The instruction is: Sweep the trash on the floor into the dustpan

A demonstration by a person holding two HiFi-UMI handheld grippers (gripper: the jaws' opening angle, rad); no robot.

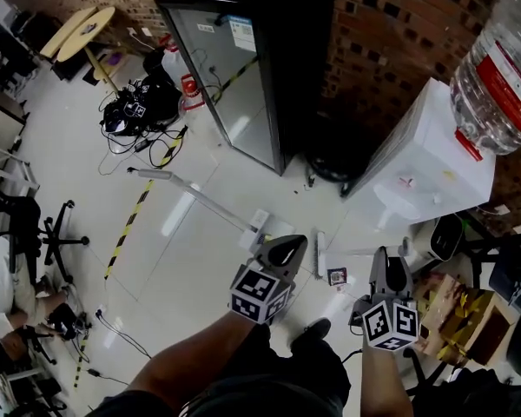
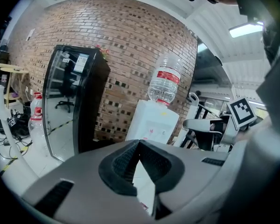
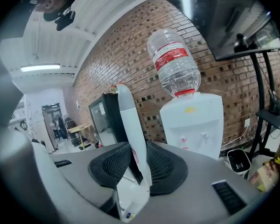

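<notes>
Two tools are at work, and only one is loaded. The right tool (image 3: 133, 157) is clamped on a flat white handle (image 3: 130, 125) that rises straight up between its pads. Whether that handle belongs to the dustpan or to a brush I cannot tell, as its lower end is not clear in any view. The left tool (image 2: 140, 146) has its jaws drawn together at the tips with nothing between them; only pale floor (image 1: 182, 250) shows through the gap.

In the head view, both tools hang low in front of the person, left (image 1: 286, 250) and right (image 1: 389, 272). A small dark square of trash (image 1: 337, 276) lies on the floor between them, nearer the right one. A long white pole (image 1: 191, 196) slants across the tiles, its near end just beside the left tool but not in it.

By my reading, the sweep has not begun and this is the setting-up step. Next, the left tool probably needs to open and take the pole. The piece on the right would then be set low beside the trash, so the scrap has only a short way to travel.
</notes>
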